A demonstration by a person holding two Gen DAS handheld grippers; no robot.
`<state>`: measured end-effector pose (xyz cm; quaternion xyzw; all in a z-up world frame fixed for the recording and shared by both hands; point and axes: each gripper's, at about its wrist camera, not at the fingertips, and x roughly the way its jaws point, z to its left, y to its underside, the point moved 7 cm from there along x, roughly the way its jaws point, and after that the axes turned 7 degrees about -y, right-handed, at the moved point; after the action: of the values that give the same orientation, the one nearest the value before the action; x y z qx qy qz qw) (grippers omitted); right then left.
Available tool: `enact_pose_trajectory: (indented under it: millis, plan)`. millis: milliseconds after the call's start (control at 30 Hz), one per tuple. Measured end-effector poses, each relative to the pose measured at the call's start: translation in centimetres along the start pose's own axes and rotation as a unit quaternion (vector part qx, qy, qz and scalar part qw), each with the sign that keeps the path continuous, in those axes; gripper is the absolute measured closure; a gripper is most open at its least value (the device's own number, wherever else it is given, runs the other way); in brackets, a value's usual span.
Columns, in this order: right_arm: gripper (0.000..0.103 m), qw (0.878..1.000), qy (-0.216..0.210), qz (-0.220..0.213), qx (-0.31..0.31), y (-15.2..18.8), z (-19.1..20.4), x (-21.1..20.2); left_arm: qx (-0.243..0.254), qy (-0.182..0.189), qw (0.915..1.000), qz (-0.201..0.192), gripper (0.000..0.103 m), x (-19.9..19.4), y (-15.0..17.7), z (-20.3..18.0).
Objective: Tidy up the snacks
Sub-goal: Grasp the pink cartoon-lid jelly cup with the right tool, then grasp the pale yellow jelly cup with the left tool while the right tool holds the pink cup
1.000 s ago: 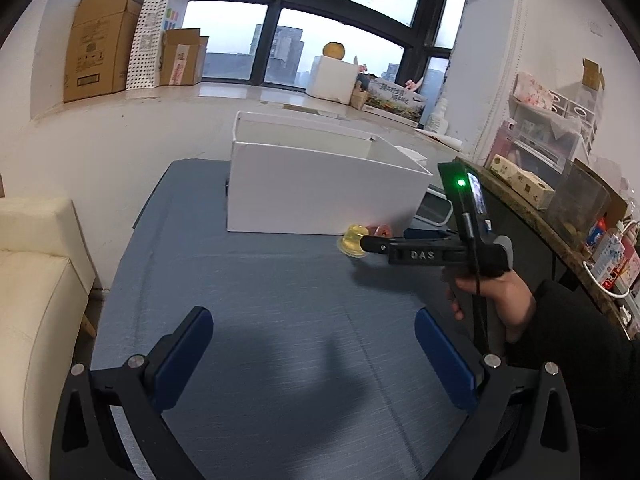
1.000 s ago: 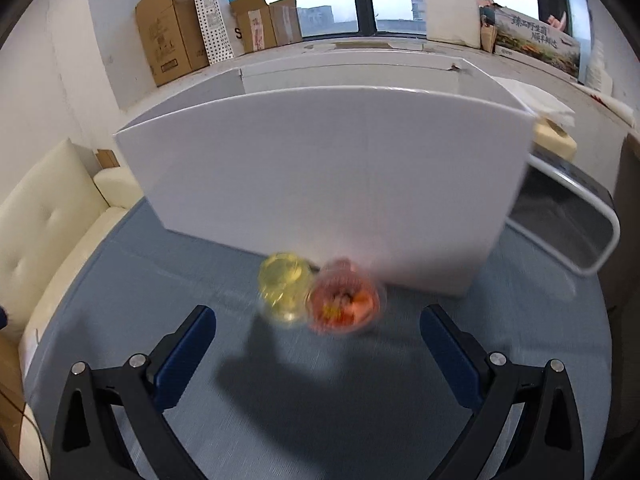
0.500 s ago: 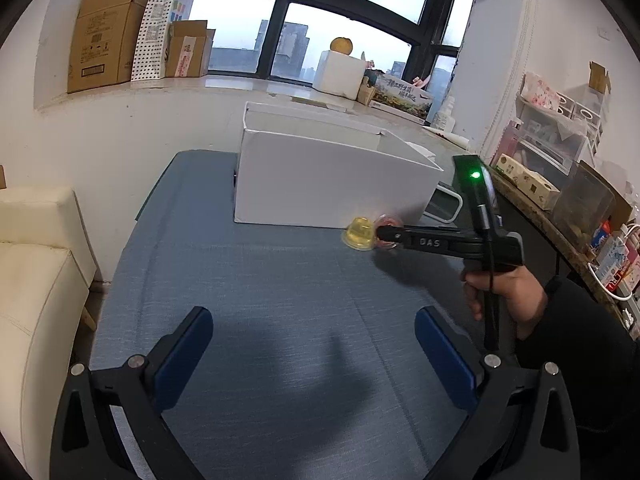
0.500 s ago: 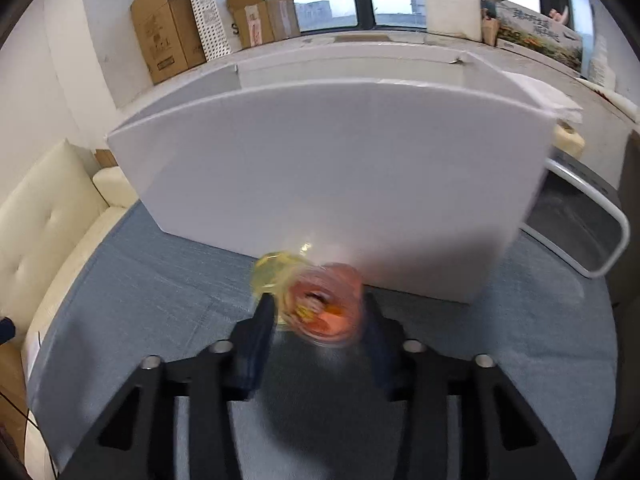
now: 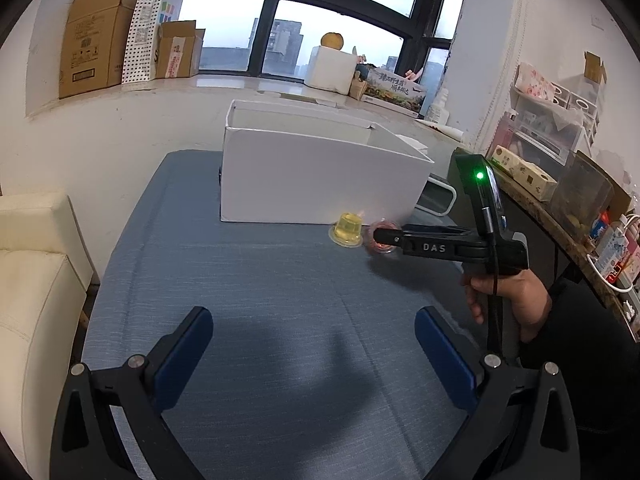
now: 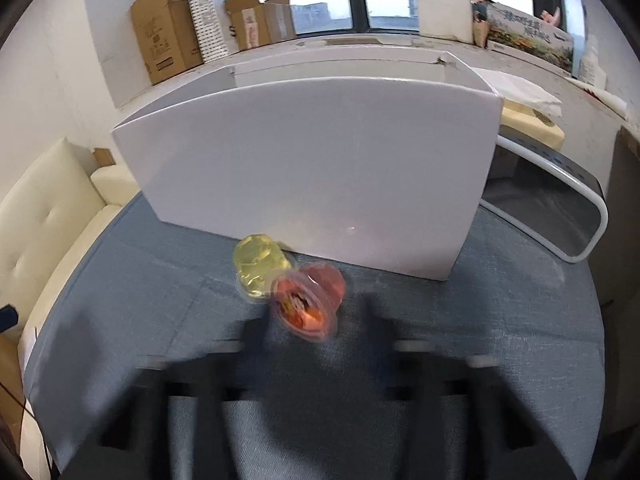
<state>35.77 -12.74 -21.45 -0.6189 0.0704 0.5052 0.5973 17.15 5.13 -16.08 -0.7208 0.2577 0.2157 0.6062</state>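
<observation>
Right tongs letting go around the red jelly cup, box just ahead.

The right gripper (image 6: 316,344) has its jaws opening, the red jelly cup (image 6: 308,300) tipped between them, apparently unpressed; it could roll, or nudge the yellow jelly cup (image 6: 258,266) touching it beside the white box (image 6: 320,168). The hand (image 5: 508,296) angles it downward; the left gripper (image 5: 312,344) hangs wide and empty over the blue table (image 5: 260,288).

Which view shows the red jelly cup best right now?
Right wrist view: the red jelly cup sits close and central, tipped, against the yellow jelly cup and before the white box, though blurred. In the left wrist view the red jelly cup is small and partly hidden behind the right gripper, whose jaws are opening.
</observation>
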Motion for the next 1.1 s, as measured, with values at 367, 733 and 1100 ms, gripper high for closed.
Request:
enact_pose_trajectory:
  millis: [367, 733, 1100]
  plan:
    - [0.060, 1.000, -0.013, 0.014, 0.001, -0.6, -0.3, 1.7, -0.005, -0.001, 1.0000, 0.002, 0.000, 0.2, 0.1, 0.4]
    - [0.069, 1.000, -0.030, -0.006, -0.008, 0.2, -0.2, -1.9, 0.005, 0.008, 0.9999, 0.007, 0.000, 1.2, 0.0, -0.9]
    - [0.069, 0.998, -0.044, -0.042, -0.005, 4.3, 1.1, -8.3, 0.043, 0.018, 0.9983, 0.034, 0.000, 8.6, -2.2, -5.3]
